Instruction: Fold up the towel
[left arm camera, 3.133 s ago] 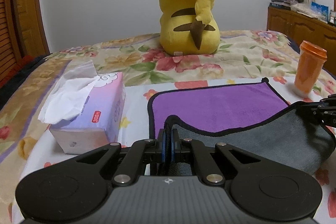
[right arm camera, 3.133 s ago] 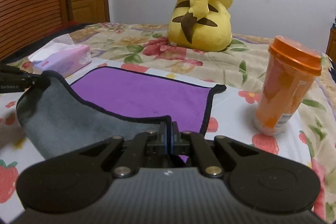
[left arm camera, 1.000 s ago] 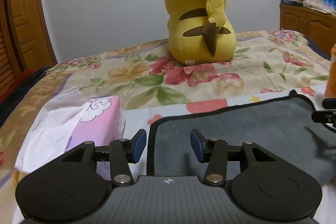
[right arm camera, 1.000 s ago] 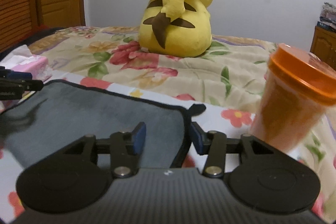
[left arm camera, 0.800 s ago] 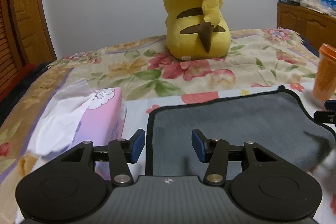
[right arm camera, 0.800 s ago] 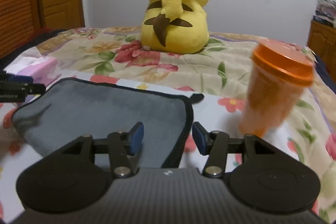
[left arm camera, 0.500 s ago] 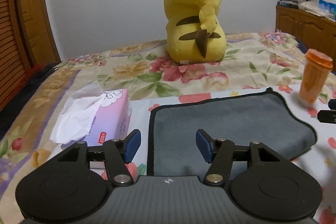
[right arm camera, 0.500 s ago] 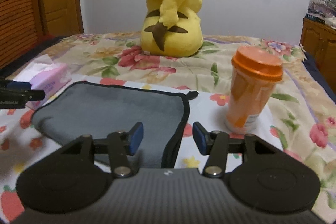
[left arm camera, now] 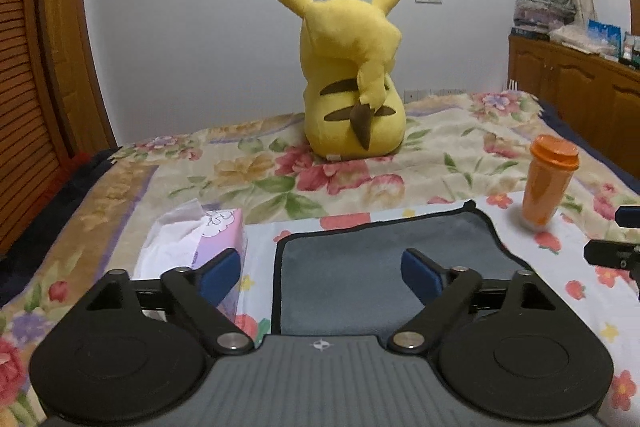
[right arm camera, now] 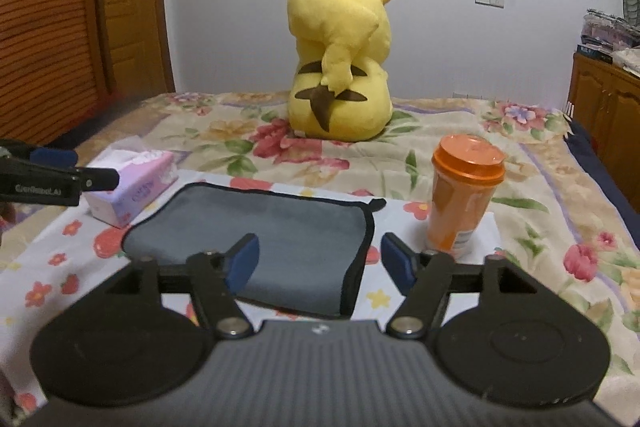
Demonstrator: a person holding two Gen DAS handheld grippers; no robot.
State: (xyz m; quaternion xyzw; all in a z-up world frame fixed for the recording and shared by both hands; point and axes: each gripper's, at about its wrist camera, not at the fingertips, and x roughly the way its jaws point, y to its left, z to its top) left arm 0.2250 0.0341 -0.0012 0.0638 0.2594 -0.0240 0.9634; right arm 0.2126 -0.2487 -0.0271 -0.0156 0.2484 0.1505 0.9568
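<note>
The towel (left arm camera: 384, 263) lies folded in half on the bed, grey side up with a black hem; it also shows in the right wrist view (right arm camera: 280, 235). My left gripper (left arm camera: 320, 273) is open and empty, raised above the towel's near left part. My right gripper (right arm camera: 318, 261) is open and empty, raised above the towel's near right edge. Each gripper shows at the edge of the other's view, the right one (left arm camera: 616, 251) and the left one (right arm camera: 60, 175).
A pink tissue box (left arm camera: 200, 247) lies left of the towel. An orange lidded cup (right arm camera: 460, 195) stands to its right. A yellow plush toy (left arm camera: 352, 83) sits farther back on the floral bedspread (left arm camera: 400, 167). Wooden cabinets (left arm camera: 576, 99) stand at the right.
Both grippers let go of the towel after laying its grey half over the purple side. They have since opened wider, risen and drawn back from it.
</note>
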